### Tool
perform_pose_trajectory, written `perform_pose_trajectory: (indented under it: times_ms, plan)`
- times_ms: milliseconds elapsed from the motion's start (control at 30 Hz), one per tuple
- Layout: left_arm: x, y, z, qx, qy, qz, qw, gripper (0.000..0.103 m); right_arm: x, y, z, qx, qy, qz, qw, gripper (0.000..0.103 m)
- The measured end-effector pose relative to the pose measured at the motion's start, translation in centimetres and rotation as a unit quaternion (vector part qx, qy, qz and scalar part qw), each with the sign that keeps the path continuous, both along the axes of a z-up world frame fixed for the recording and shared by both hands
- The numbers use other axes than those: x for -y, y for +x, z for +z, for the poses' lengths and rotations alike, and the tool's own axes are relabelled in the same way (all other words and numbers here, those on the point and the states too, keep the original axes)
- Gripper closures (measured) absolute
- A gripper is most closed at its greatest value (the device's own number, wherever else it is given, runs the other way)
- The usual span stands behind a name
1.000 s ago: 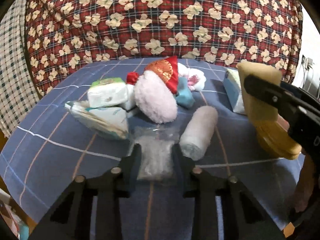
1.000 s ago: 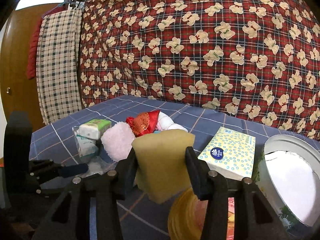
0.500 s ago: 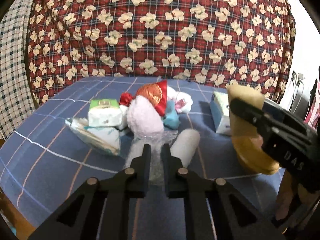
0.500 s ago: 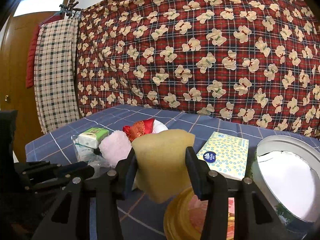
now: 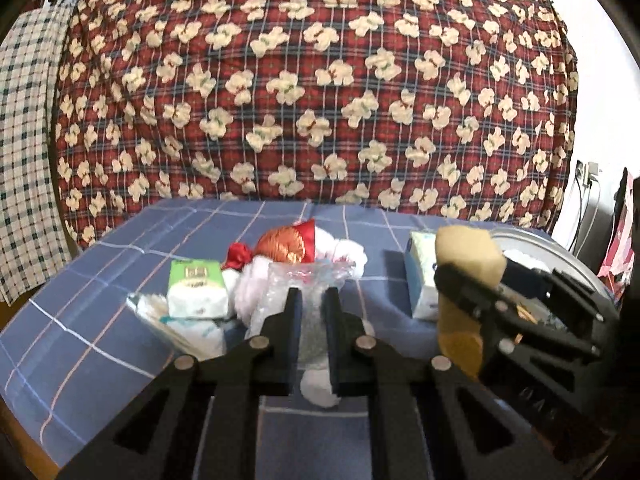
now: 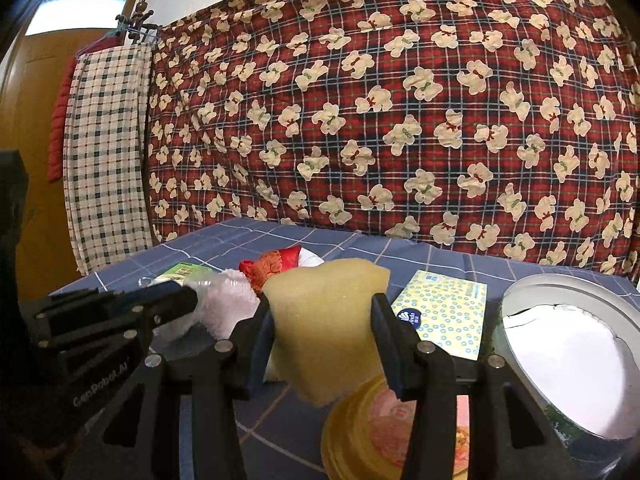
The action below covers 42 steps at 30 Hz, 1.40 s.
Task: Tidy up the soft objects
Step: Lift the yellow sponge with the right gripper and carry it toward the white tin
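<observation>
Yellow foam sits squeezed in the right gripper (image 6: 322, 336). This sponge (image 6: 328, 320) sticks up past the fingertips and hangs a bit below them too, so its long way runs up and down. The left gripper (image 5: 310, 304) is pinched tight on a clear crinkly bag (image 5: 308, 280) (a thin one, so the fingers look almost together). The bag pokes out in front of the fingertips, with the pile of soft things just behind it: a pink puff (image 5: 250, 292), a red pouch (image 5: 288, 244) and a green tissue pack (image 5: 196, 292).

The round tin (image 6: 568, 364) lies low on the right, close to the right gripper and farther from the left one. I think the sponge could go there first, because that hand is nearer. A yellow lid (image 6: 368, 436) sits right under the sponge, and a dotted tissue pack (image 6: 444, 312) lies between the sponge and the far cloth. The blue cloth (image 5: 100, 320) has open room on the left side, but its front edge is close by.
</observation>
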<state>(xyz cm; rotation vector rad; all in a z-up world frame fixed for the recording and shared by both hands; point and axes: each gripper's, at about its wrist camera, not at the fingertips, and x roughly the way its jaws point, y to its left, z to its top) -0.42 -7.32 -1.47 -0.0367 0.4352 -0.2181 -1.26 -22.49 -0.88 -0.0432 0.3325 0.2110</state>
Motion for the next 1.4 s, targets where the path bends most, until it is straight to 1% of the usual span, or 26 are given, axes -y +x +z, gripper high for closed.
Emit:
perform_pose_trajectory:
  times_ms: [467,833,1100,1400]
  plan:
    - [0.5,1.4,0.5,0.017,-0.001,0.021,0.9996,0.094,0.5,-0.2,0.3,0.011,0.006,-0.012,1.0,0.053]
    - [1.5,1.8,0.0,0.032,0.014,0.035,0.9988,0.094,0.6,-0.6,0.3,0.021,0.011,-0.017,1.0,0.053]
    - [1.6,1.9,-0.1,0.033,0.015,0.036,0.9987,0.094,0.6,-0.6,0.3,0.021,0.01,-0.018,1.0,0.053]
    - [2.2,2.2,0.0,0.035,0.021,0.043,0.9983,0.094,1.1,-0.5,0.3,0.024,0.014,-0.031,0.999,0.053]
